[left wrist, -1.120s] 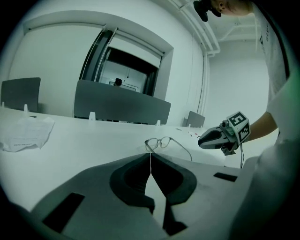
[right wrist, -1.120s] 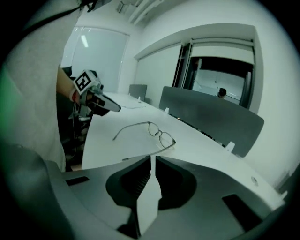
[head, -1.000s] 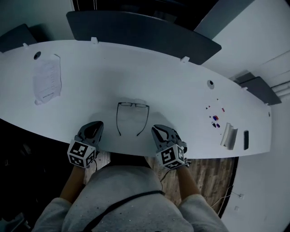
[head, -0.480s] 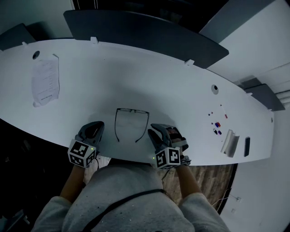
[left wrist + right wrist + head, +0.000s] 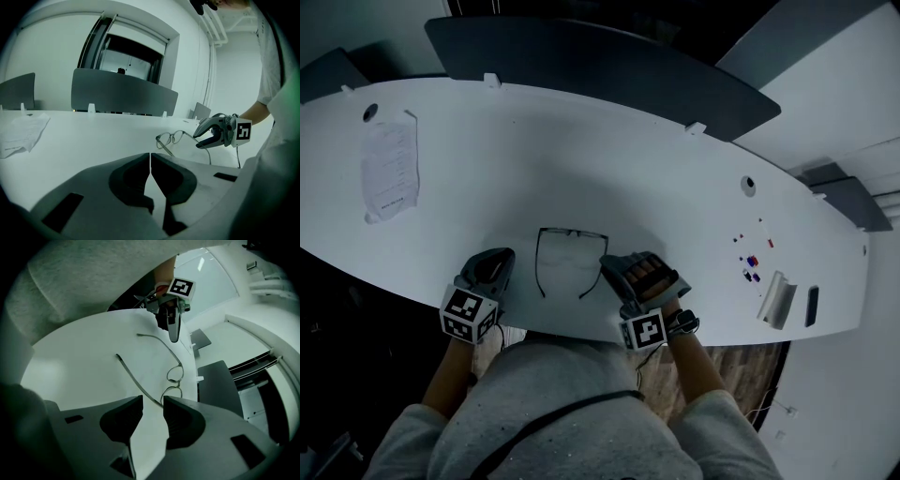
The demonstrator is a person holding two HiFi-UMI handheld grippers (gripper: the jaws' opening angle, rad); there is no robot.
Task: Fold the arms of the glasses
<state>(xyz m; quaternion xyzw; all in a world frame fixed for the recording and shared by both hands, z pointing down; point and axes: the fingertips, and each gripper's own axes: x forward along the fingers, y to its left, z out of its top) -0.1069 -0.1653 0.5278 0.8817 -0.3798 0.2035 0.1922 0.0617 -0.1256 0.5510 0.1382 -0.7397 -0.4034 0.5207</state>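
Dark thin-framed glasses point(image 5: 572, 232) lie on the white table point(image 5: 628, 159), lenses away from me and both arms unfolded toward the near edge. My left gripper point(image 5: 495, 256) rests left of them, shut with nothing in it; in the left gripper view its jaws point(image 5: 150, 161) meet, and the glasses point(image 5: 171, 137) lie ahead to the right. My right gripper point(image 5: 609, 269) lies rolled on its side by the right arm. Its jaws point(image 5: 153, 406) are opening. That arm point(image 5: 136, 378) runs just ahead of the gap, touched by neither pad.
A sheet of paper point(image 5: 389, 169) lies at the far left. Small coloured bits point(image 5: 750, 262), a white holder point(image 5: 776, 300) and a dark flat object point(image 5: 811, 305) sit at the right end. A dark panel point(image 5: 609, 66) stands behind the table's far edge.
The right gripper has rolled onto its side, opened its jaws and edged toward the glasses' right arm. The left gripper shifted slightly and stayed shut.
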